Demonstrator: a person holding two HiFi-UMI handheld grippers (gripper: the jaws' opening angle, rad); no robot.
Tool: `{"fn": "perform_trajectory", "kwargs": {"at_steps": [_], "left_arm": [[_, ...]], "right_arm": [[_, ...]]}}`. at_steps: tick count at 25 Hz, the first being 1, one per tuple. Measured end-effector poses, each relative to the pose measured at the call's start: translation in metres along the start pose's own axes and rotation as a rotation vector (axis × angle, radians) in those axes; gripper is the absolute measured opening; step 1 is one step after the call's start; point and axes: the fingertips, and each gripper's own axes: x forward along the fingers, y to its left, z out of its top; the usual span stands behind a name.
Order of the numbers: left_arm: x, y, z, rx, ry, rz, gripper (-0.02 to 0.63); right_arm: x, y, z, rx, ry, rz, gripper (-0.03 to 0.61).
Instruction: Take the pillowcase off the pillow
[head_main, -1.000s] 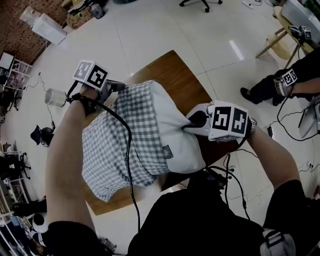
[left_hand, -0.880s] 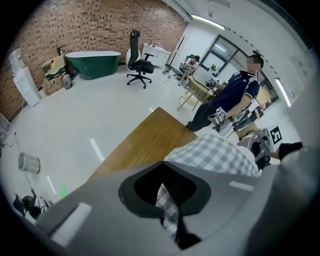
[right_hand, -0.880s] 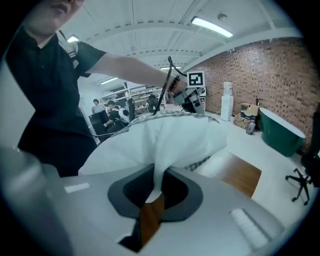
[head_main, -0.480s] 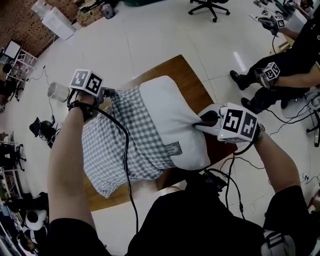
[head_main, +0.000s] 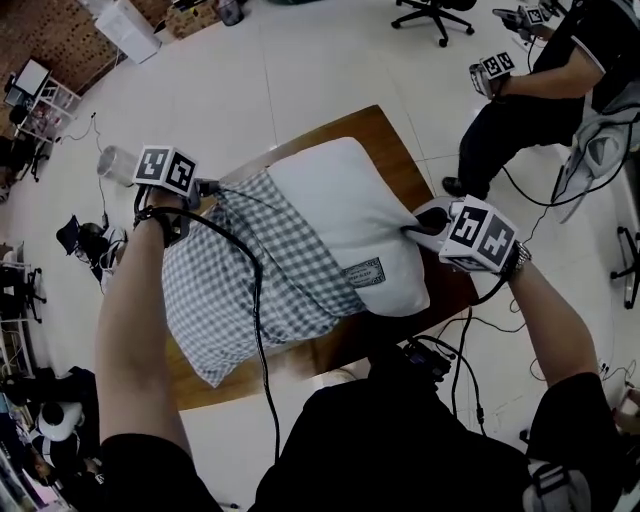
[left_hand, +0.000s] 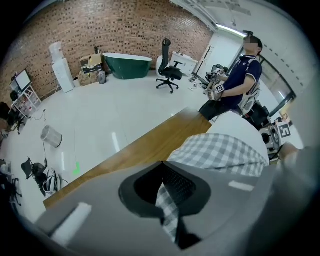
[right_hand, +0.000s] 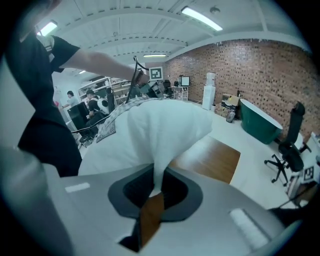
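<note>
Only left gripper view: pillowcase (left_hand: 220, 152) inside tool (left_hand: 162, 166).

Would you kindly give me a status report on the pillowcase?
Left gripper shut on checked pillowcase corner. Right gripper shut on white pillow edge. Pillowcase roughly half off. Nothing blocking.
</note>
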Motion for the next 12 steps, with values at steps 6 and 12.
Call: {"fn": "perform_trajectory", "kwargs": {"at_steps": [6, 12], "left_arm": [[0.007, -0.014, 0.003, 0.114, -0.097, -0.003, 0.016], [-0.020, -0.044, -0.039, 0.173, -0.270, -0.041, 0.108]], "right_arm": [[0.037, -0.019, -0.013, 0.012, 0.072, -0.056, 0.053], [0.056, 0.015, -0.036, 0.067, 0.091, -0.130, 0.173]]}}
